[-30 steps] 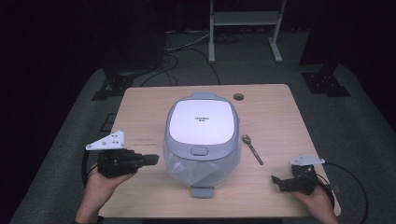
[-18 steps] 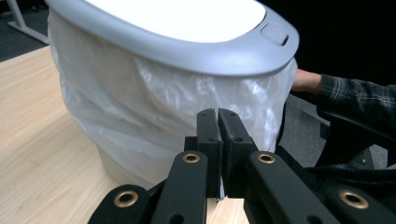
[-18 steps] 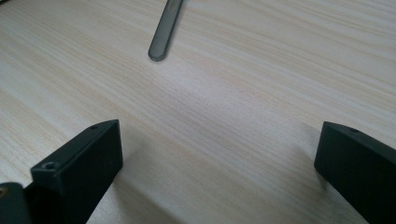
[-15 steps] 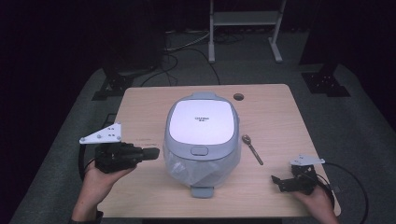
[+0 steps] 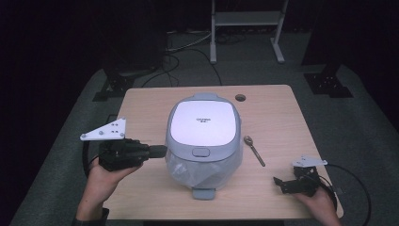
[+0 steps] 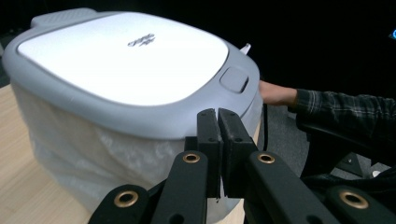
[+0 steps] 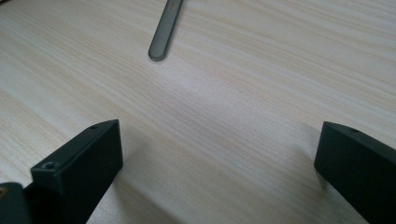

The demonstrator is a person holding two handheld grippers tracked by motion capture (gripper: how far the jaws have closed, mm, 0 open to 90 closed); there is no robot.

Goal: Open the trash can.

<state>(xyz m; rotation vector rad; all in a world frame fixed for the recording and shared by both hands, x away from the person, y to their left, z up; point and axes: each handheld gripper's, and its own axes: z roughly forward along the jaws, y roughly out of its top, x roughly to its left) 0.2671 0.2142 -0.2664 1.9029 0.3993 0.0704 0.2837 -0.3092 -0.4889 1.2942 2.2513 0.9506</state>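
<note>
The grey-and-white rice cooker, lid down and body wrapped in clear plastic, stands mid-counter. The left tool, its 2 jaws pressed together on nothing, hangs just beside the cooker's left rim. The right tool rests on the counter near its right front corner, jaws wide apart, facing a spoon right of the cooker
</note>
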